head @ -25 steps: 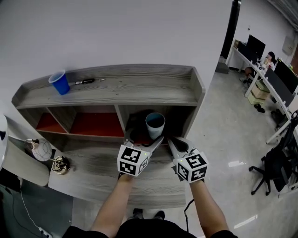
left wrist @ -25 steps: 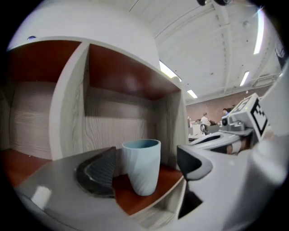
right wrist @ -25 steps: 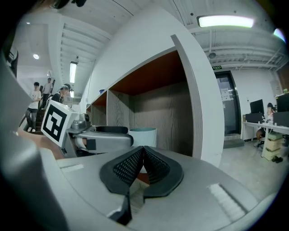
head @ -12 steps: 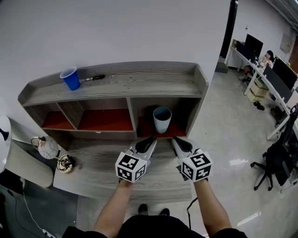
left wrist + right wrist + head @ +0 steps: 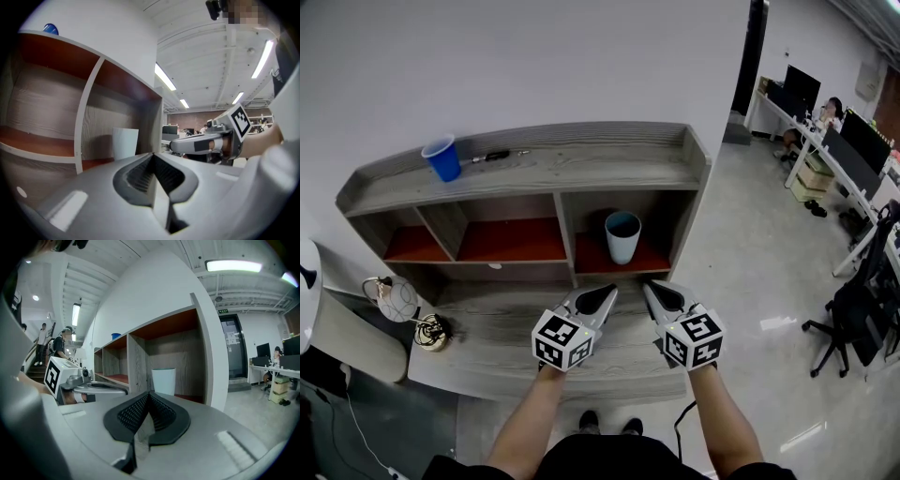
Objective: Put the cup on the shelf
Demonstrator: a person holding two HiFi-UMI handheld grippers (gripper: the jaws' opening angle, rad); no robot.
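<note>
A pale cup [image 5: 622,236] with a teal inside stands upright on the red floor of the shelf's right compartment [image 5: 652,261]; it also shows as a white cup [image 5: 125,143] in the left gripper view and as the cup [image 5: 164,380] in the right gripper view. Both grippers hang side by side in front of the shelf, clear of the cup. My left gripper [image 5: 605,294] is shut with nothing between its jaws. My right gripper [image 5: 652,292] is shut and empty too.
The grey wooden shelf unit [image 5: 534,173] stands against a white wall. On its top are a blue cup [image 5: 442,158] and a dark pen [image 5: 497,156]. A round lamp and a small ornament [image 5: 428,331] sit at the lower left. Office desks and a chair [image 5: 848,323] stand to the right.
The left gripper let go of the cup, drew back from the right compartment and closed its jaws. The right gripper drew back beside it. The cup stays in the compartment.
</note>
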